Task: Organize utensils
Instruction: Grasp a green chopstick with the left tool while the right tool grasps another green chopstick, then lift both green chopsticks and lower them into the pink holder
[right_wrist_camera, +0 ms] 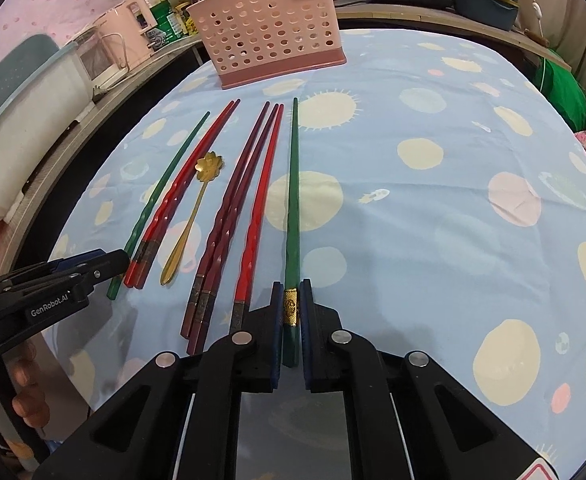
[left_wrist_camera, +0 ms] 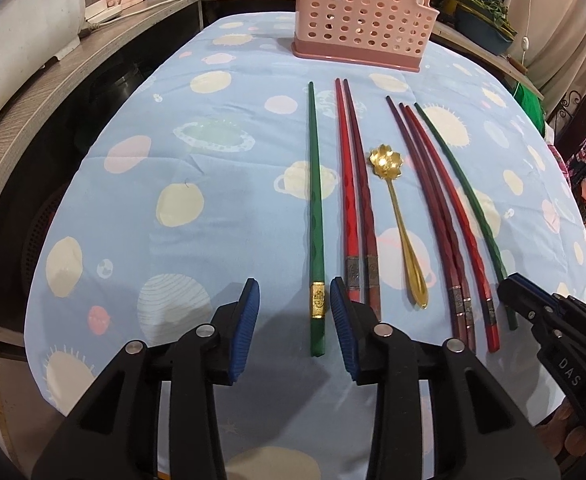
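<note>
Several chopsticks and a gold flower-bowl spoon [left_wrist_camera: 397, 216] lie side by side on the blue tablecloth [left_wrist_camera: 213, 184]. My left gripper [left_wrist_camera: 293, 300] is open low over the cloth; the left green chopstick [left_wrist_camera: 316, 216] lies between its fingers, closer to the right pad. My right gripper [right_wrist_camera: 291, 304] has both pads close against the gold band of the right green chopstick [right_wrist_camera: 292, 200], which still lies flat. The spoon shows in the right wrist view [right_wrist_camera: 189, 220] too. The pink perforated utensil basket [left_wrist_camera: 357, 20] stands at the table's far end.
Red chopsticks [left_wrist_camera: 353, 200] and dark red ones [left_wrist_camera: 437, 216] lie on either side of the spoon. A wooden counter [left_wrist_camera: 33, 120] with appliances runs along the left. Pots and a planter sit behind the basket [right_wrist_camera: 269, 28]. The right gripper shows at the left view's edge [left_wrist_camera: 533, 308].
</note>
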A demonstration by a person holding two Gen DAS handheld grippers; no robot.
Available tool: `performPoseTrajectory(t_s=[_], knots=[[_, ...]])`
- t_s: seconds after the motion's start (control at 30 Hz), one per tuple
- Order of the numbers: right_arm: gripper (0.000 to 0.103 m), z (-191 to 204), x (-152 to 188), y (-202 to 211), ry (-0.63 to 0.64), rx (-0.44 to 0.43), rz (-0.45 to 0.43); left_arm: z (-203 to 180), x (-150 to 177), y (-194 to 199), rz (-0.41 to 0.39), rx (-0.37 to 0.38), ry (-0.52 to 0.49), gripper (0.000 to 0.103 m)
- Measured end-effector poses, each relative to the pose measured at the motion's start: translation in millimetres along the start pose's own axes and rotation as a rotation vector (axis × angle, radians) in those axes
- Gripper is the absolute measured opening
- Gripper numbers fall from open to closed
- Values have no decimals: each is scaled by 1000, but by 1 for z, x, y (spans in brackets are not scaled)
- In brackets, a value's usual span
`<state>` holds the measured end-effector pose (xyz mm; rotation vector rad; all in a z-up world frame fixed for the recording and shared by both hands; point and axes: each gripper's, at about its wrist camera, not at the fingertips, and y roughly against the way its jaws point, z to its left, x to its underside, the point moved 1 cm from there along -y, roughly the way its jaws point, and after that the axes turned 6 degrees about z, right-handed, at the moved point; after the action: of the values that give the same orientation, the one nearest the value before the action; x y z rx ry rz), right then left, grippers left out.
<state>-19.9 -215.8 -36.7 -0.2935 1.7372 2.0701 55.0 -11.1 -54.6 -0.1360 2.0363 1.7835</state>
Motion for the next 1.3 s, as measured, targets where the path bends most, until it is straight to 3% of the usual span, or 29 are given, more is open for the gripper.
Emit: performPoseTrajectory(t_s=[0.3,0.57,1.3], knots=[[6,0,0,0,0,1,-1,0,2,0,-8,-14,-13,32],[6,0,0,0,2,1,0,-2,3,1,-1,-4,-25,8],[7,-6,0,11,-15,5,-17,0,-2,9,0,37,-9,7]])
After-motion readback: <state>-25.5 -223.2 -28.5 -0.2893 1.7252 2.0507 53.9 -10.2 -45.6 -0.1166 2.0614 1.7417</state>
